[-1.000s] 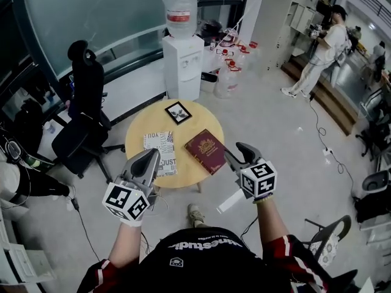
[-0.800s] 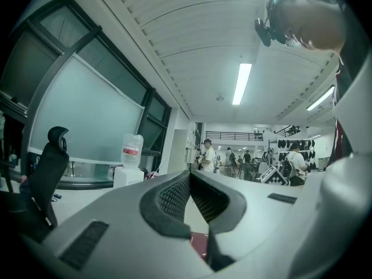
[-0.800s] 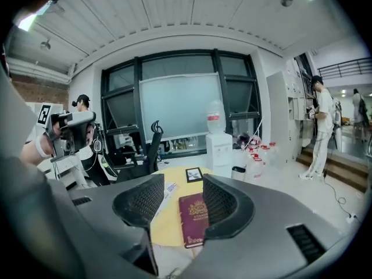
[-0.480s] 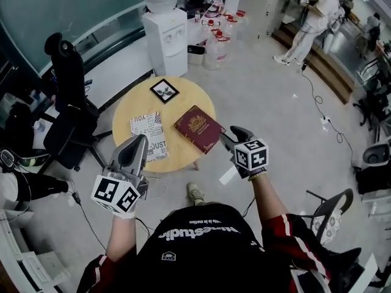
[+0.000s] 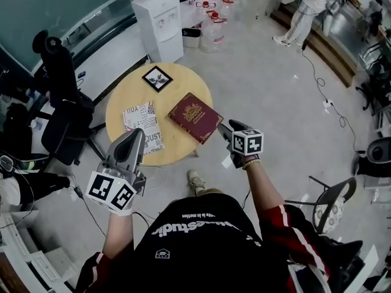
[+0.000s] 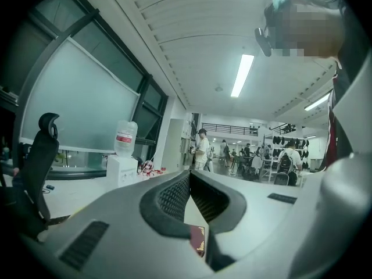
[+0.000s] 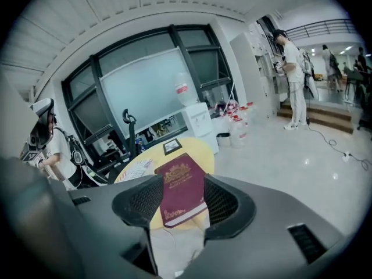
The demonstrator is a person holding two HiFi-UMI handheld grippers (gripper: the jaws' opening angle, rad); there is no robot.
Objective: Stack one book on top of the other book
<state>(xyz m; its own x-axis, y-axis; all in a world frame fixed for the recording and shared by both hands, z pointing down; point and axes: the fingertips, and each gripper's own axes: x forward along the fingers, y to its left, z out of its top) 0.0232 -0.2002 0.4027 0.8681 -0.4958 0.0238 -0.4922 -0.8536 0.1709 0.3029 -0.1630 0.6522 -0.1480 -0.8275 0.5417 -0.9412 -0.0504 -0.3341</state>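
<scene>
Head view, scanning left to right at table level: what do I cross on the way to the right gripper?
black office chair → patterned white book → red book → right gripper. The framed picture is left out: sideways it overlaps the patterned white book.

A round wooden table (image 5: 186, 81) is standing on the glossy pale floor (image 5: 275, 90), with a white water dispenser (image 5: 160, 23) sitting at its twelve o'clock, a black office chair (image 5: 61, 102) waiting at nine o'clock, and a ceiling strip light (image 6: 242, 74) glowing overhead.
</scene>
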